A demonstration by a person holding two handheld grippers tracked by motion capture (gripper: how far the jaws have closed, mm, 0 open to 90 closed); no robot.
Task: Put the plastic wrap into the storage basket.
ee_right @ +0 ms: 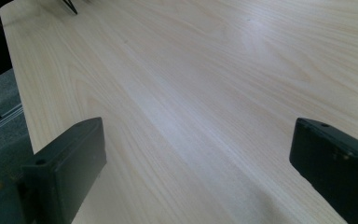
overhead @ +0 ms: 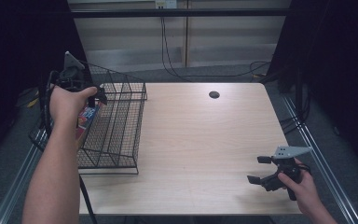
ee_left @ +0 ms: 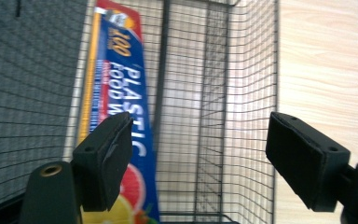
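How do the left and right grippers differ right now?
The left gripper is raised over the wire basket at the table's far left; the right gripper sits low at the near right corner. The left gripper looks down at the plastic wrap box in the basket; the right gripper faces bare table. Both are open and hold nothing.

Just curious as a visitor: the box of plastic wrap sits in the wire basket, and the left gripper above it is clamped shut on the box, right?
Not quite. The box of plastic wrap does sit in the wire basket, but the left gripper above it is open, its jaws wide apart and holding nothing. The left gripper view shows it.
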